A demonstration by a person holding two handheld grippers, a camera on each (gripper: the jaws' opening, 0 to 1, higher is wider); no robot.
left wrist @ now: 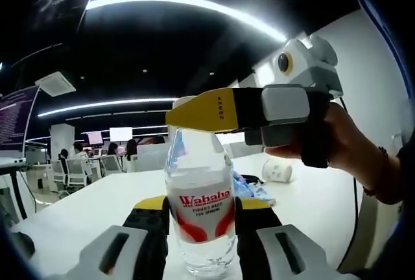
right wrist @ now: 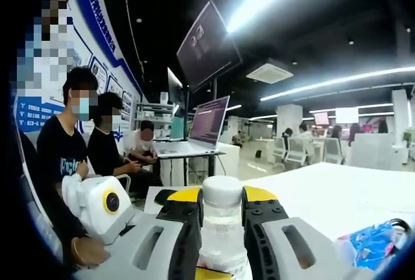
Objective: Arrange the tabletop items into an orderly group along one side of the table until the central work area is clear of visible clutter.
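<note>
A clear water bottle point(left wrist: 200, 218) with a red "Wahaha" label stands upright on the white table point(left wrist: 91, 212). My left gripper point(left wrist: 200, 207) is shut on its body, a black-and-yellow jaw on each side of the label. My right gripper point(left wrist: 206, 110) reaches in from the right at the bottle's top, held by a hand point(left wrist: 360, 153), and its yellow jaw hides the cap. In the right gripper view, the white cap point(right wrist: 222, 192) sits between the jaws of my right gripper point(right wrist: 222, 203), which press against it on both sides.
A blue packet point(left wrist: 254, 188) point(right wrist: 377, 236) lies on the table just behind the bottle, and a white roll-like object point(left wrist: 279, 171) is farther back. A laptop on a stand point(right wrist: 206, 124) and seated people point(right wrist: 97, 144) are off the table's side. Office chairs stand beyond.
</note>
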